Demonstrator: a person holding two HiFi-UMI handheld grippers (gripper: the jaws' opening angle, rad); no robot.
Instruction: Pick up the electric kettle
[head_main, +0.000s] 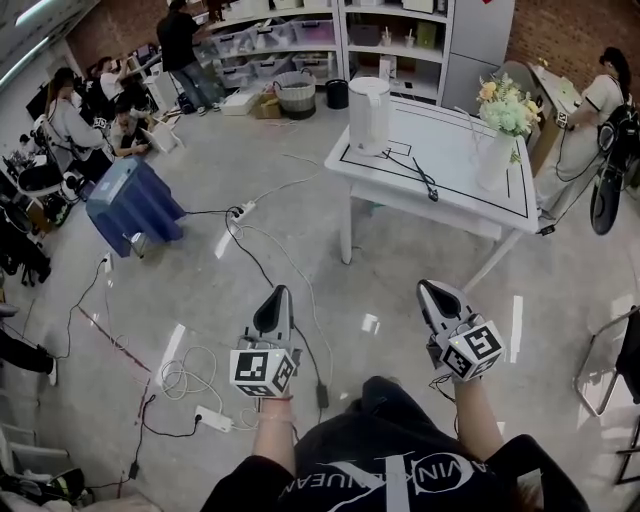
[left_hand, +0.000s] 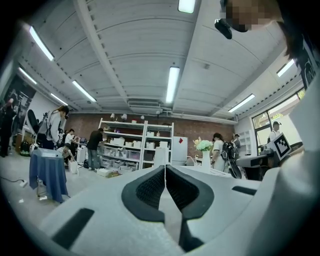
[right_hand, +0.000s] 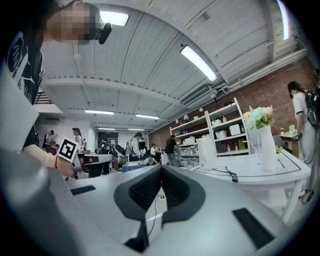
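We hold both grippers level, side by side, low over the floor. The left gripper has its fingers pressed together on nothing. The right gripper also has its fingers meeting at the tips, empty. Our forearms are cut off at the near edge. The kettle stands upright on the counter's far left corner, well apart from both grippers. Cables trail over the grey floor, and shelves line the far brick wall.
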